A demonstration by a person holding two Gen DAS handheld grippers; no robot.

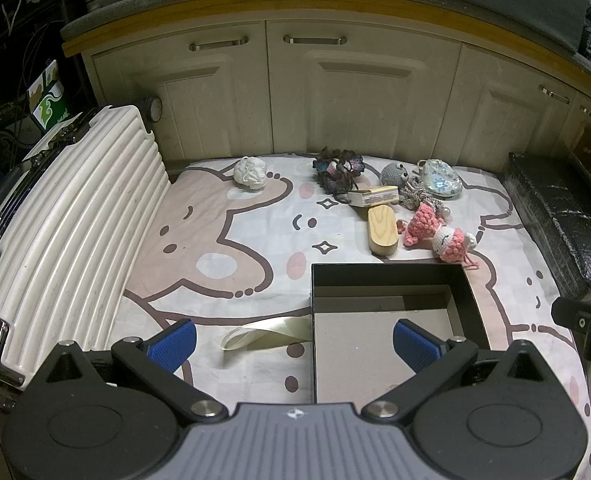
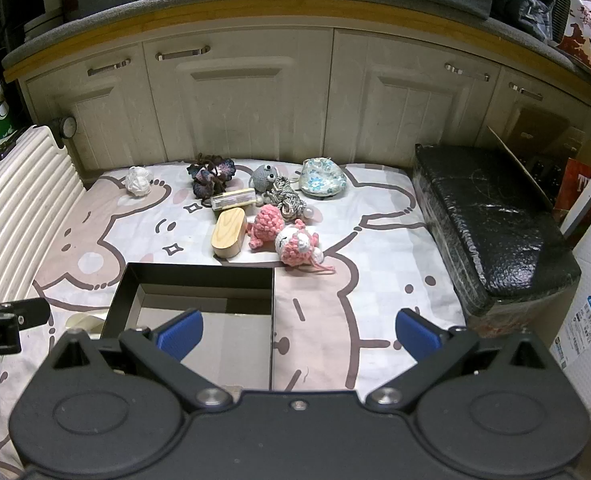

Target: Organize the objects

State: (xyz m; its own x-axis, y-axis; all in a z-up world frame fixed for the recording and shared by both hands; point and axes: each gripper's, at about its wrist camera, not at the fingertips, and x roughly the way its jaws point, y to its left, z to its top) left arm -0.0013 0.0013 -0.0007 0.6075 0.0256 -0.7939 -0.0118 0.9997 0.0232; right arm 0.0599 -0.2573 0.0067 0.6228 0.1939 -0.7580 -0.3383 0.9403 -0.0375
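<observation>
Nearby, both jaws gape empty over the black box (image 1: 391, 276), suitcase (image 1: 75, 220) alongside.

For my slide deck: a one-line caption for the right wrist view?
Open right gripper hovers over an empty black cardboard box, crocheted pink toys waiting beyond.

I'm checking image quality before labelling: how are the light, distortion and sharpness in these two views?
Left wrist view: dim, greenish indoor light; fisheye bows the cabinet top; the black box casts a shadow on its own floor; toys sharp. Right wrist view: same curvature, glare on the black wrapped block; the pink crochet toys in focus.
</observation>
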